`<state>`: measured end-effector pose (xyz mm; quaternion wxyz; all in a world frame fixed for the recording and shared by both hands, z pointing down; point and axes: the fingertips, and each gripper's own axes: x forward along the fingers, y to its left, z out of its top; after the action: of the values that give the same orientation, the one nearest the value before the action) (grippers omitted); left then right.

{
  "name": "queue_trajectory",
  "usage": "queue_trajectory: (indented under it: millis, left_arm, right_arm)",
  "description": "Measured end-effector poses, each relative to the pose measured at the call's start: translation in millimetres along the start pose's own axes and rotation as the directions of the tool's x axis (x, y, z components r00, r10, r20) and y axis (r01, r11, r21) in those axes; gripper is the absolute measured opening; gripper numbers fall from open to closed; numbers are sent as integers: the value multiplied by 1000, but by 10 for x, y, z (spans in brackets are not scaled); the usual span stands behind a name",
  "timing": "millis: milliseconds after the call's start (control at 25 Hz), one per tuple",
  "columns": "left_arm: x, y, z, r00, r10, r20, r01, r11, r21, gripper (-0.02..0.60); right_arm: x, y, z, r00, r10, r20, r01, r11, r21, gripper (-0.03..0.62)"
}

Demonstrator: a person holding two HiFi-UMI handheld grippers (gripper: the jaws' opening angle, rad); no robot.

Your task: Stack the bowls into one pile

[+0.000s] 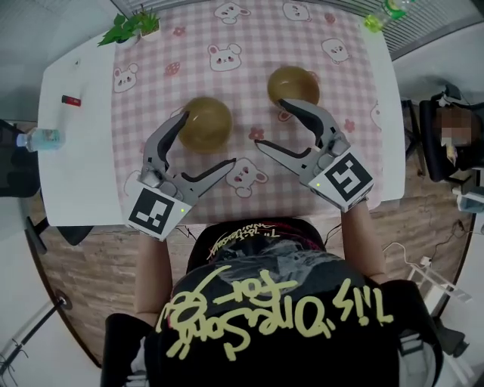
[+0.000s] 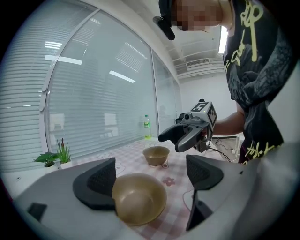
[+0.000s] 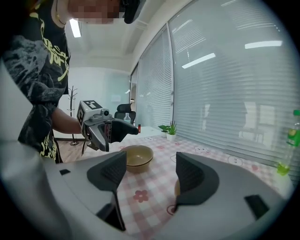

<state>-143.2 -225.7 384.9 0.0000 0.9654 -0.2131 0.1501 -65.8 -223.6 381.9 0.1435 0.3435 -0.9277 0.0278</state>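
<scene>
On the pink checked worktop point(image 1: 144, 113) two brown bowls sit apart. The left bowl point(image 1: 206, 123) is just by the left tongs point(image 1: 208, 139), and the right bowl point(image 1: 293, 85) is by the right tongs point(image 1: 271, 123). Both tongs gape wide and hold nothing. At the edges stand a plant point(image 1: 130, 26), a green bottle point(image 1: 386, 11) and a water bottle point(image 1: 41, 138).

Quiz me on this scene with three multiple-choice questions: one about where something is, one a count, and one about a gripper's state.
1. Where is the potted plant?
A) far left part of the table
B) on the floor
C) on a windowsill

2. How many bowls stand on the checked cloth?
A) one
B) two
C) four

3. The left gripper has its jaws:
A) clamped on a bowl
B) shut, empty
C) wide apart, gripping nothing

Answers:
1. A, it stands by the cloth's far left corner.
2. B, a left bowl and a right bowl stand apart.
3. C, its pads press on nothing.
</scene>
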Motion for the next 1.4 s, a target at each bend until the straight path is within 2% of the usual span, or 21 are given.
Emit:
queue_trajectory:
  millis: [240, 600, 960, 1160, 1400]
  left_arm:
    - [336, -301, 283, 1000, 7, 19, -7, 1000, 4, 465]
    - [951, -554, 300, 1000, -3, -26, 3, 1000, -22, 465]
    - [1351, -705, 199, 999, 26, -30, -29, 995, -90, 465]
    - [1475, -678, 122, 996, 80, -46, -85, 988, -130, 465]
    - [1574, -650, -52, 990, 109, -87, -122, 979, -163, 465]
  right_arm:
    - [-425, -332, -44, 1000, 4, 7, -4, 1000, -14, 314]
    - [-823, -757, -275, 999, 24, -29, -25, 999, -32, 314]
    - [-854, -991, -591, 988, 142, -61, -147, 986, -80, 314]
    - [-768, -1059, -775, 974, 207, -98, -213, 975, -64, 314]
    - [-641, -1108, -867, 960, 262, -95, -268, 962, -54, 316]
